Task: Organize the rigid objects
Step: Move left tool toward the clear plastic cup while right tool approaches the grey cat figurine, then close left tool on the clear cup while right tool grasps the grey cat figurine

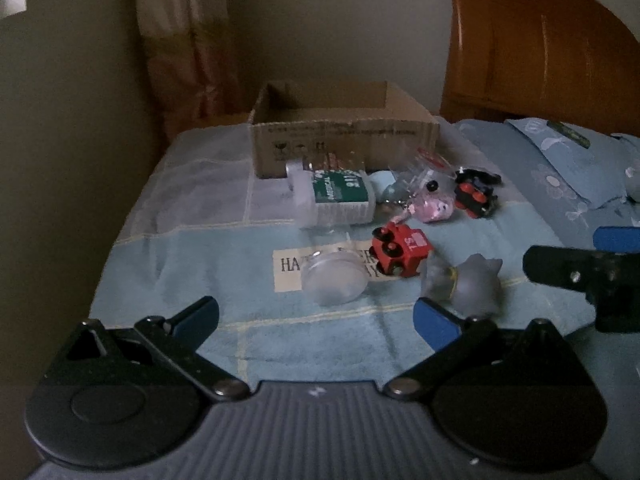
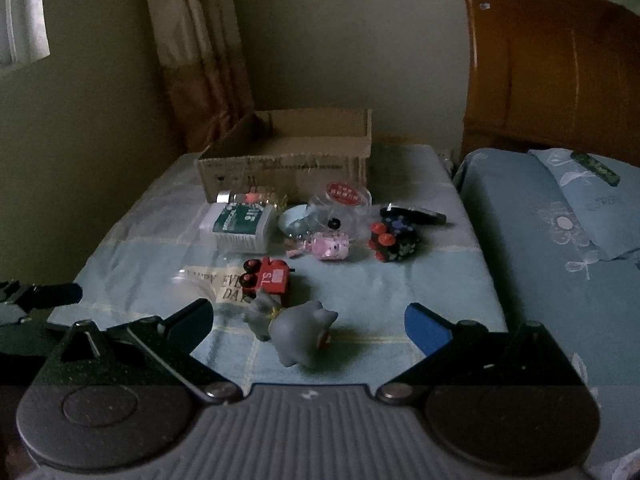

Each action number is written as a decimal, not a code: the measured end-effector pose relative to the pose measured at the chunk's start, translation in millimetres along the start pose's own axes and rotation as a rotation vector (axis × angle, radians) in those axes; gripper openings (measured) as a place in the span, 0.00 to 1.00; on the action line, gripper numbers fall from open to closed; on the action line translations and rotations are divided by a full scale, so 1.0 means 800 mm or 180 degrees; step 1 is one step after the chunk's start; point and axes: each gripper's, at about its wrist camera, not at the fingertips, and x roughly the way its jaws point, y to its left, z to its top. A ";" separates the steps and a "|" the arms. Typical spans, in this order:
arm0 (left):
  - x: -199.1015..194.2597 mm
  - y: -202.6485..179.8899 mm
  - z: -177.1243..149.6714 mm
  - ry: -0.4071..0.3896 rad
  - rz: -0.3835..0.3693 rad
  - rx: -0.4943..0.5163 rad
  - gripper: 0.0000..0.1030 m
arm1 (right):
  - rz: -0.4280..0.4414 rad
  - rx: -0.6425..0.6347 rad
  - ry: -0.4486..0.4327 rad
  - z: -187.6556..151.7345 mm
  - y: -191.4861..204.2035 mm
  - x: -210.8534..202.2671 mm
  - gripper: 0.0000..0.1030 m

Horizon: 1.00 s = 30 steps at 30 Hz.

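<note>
Several small objects lie on a blue cloth in front of an open cardboard box [image 1: 344, 136] [image 2: 288, 160]. A grey animal figure [image 2: 298, 330] [image 1: 468, 284] lies nearest, just ahead of my open, empty right gripper [image 2: 310, 322]. A red toy train [image 1: 400, 250] [image 2: 268, 276], a clear round lid [image 1: 334, 278], a green-labelled bottle [image 1: 340, 198] [image 2: 242, 226], a pink pig [image 2: 330, 246] and a black toy train [image 1: 476, 194] [image 2: 394, 242] lie further off. My left gripper [image 1: 316, 320] is open and empty, short of the lid.
A wooden headboard [image 2: 560, 72] and a blue pillow [image 2: 588, 208] are at the right. A curtain [image 2: 200, 52] hangs behind the box. The cloth's left edge [image 1: 120, 240] drops off. The right gripper's arm [image 1: 580, 272] shows in the left wrist view.
</note>
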 end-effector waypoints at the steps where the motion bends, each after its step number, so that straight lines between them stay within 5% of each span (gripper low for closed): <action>1: 0.004 0.001 0.000 -0.0002 -0.0036 0.0006 0.99 | 0.0027 -0.0011 0.0011 -0.001 -0.001 0.004 1.00; 18: 0.108 0.014 0.024 0.0140 -0.0252 0.0006 0.99 | 0.0034 0.0072 0.0383 -0.005 -0.009 0.072 1.00; 30: 0.127 0.028 0.025 0.0170 -0.0165 0.0095 0.99 | 0.0114 0.0021 0.0604 -0.006 0.010 0.105 1.00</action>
